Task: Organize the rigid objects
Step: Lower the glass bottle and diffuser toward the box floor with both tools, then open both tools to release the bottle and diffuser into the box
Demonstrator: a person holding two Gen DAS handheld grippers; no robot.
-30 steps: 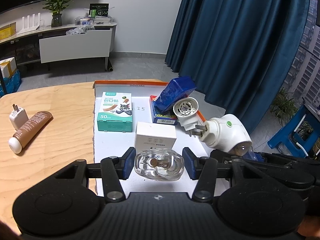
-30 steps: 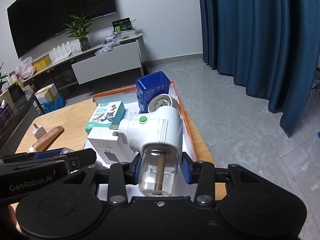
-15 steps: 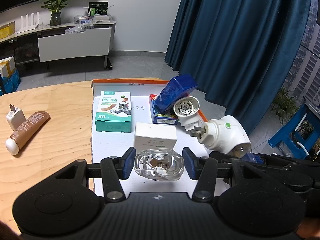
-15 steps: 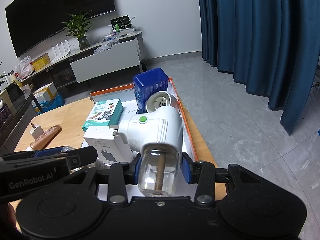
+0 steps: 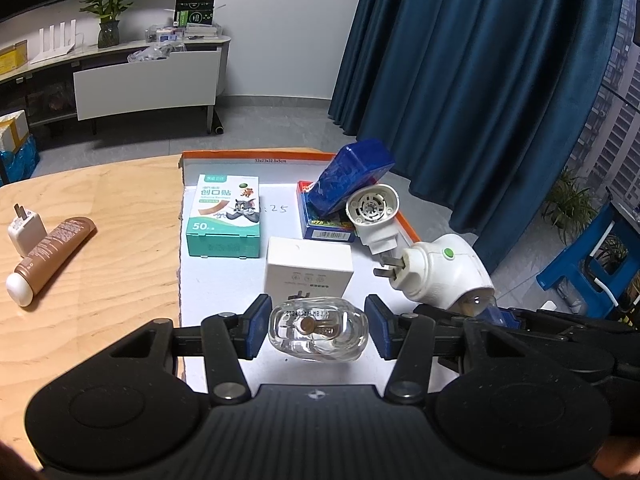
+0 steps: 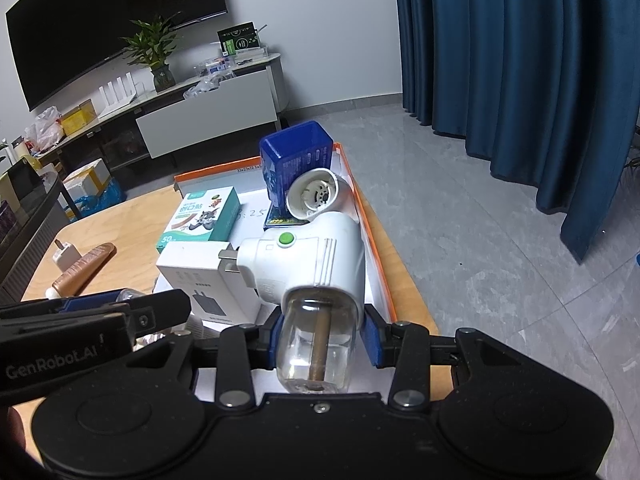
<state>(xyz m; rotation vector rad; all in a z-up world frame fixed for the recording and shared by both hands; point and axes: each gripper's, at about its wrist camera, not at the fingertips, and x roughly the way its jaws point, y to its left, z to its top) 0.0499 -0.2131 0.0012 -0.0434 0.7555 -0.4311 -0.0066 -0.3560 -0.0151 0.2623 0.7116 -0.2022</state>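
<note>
My left gripper point(image 5: 318, 330) is shut on a small clear glass bottle point(image 5: 320, 336) with a brown wick, held just above the near end of the white, orange-rimmed tray point(image 5: 248, 157). My right gripper point(image 6: 320, 340) is shut on the glass bottle point(image 6: 316, 344) of a white plug-in vaporizer point(image 6: 312, 264) with a green button. In the left wrist view the vaporizer point(image 5: 444, 276) hangs at the tray's right side, prongs pointing left. The two grippers are side by side, close together.
In the tray lie a green plaster box point(image 5: 226, 216), a white charger box point(image 5: 308, 268), a blue box point(image 5: 352, 176) leaning on a second white vaporizer point(image 5: 374, 212), and a card pack point(image 5: 326, 230). On the wooden table point(image 5: 100, 300) lie a brown tube point(image 5: 52, 252) and a white plug point(image 5: 26, 230).
</note>
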